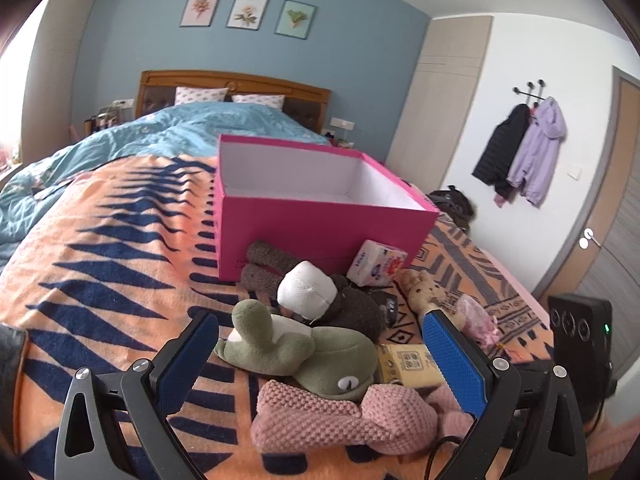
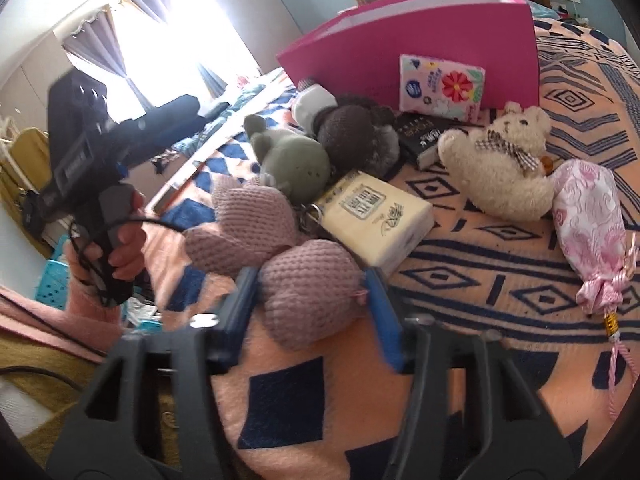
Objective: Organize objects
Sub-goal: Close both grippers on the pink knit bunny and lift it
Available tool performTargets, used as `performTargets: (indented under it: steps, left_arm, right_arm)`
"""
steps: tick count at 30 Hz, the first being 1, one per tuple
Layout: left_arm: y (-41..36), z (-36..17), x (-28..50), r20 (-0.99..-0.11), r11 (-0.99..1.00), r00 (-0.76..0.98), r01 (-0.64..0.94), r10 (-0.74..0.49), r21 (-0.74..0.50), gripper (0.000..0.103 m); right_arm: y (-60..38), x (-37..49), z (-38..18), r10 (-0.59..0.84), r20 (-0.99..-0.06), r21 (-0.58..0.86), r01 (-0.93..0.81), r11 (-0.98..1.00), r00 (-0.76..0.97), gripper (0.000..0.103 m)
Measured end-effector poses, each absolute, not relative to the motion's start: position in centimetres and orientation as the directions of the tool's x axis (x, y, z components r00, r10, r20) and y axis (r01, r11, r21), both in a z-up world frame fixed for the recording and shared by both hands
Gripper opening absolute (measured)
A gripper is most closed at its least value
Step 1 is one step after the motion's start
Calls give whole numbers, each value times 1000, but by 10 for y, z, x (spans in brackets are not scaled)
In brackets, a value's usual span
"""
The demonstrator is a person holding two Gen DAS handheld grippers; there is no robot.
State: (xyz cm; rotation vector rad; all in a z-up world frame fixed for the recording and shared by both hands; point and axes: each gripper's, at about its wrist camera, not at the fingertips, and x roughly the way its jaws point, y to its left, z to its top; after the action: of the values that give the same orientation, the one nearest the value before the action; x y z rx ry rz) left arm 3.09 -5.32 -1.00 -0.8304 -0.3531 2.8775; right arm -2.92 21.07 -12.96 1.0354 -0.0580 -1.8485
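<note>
A mixed pile lies on the orange patterned blanket [image 1: 120, 280] in front of the open pink box [image 1: 320, 236]. My left gripper [image 1: 320, 316] is open and hovers over the green frog plush [image 1: 320, 356], its blue pads on either side and clear of it. In the right wrist view my right gripper [image 2: 312, 280] is shut on one lobe of the pink knitted toy [image 2: 308, 292], with both pads pressing on it. The frog plush [image 2: 296, 164], a beige tissue pack [image 2: 376, 216] and a cream teddy bear [image 2: 500, 160] lie just beyond.
A floral tissue pack [image 2: 440, 84] leans on the pink box [image 2: 420, 32]. A dark knitted hat [image 2: 352, 136], a black booklet [image 2: 420, 136] and a pink satin pouch [image 2: 588, 216] lie around. A person's hand [image 2: 124, 248] holds the left gripper's handle. Bed edge runs along the right.
</note>
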Motion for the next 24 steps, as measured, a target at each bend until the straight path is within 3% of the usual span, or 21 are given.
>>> performTargets:
  steps: [8, 16, 19, 21, 24]
  left_arm:
    - [-46, 1, 55, -459, -939, -823, -247, 334, -240, 103]
    - [-1, -32, 46, -547, -900, -720, -396, 427, -181, 100]
    - [9, -43, 39, -593, -900, -690, -403, 416, -164, 82]
    - [11, -48, 35, -610, -898, -672, -406, 419, -169, 63]
    - [12, -55, 30, -626, -895, -652, -402, 427, -191, 46]
  right_arm:
    - [228, -35, -104, -789, -578, 446, 728, -521, -211, 49]
    - [219, -63, -81, -804, -544, 427, 745, -512, -241, 49]
    - [218, -74, -86, -813, -534, 462, 724, -512, -234, 49]
    - [220, -80, -90, -820, -527, 489, 708, -509, -225, 49]
    - [223, -86, -95, -825, -524, 523, 685, -507, -211, 50]
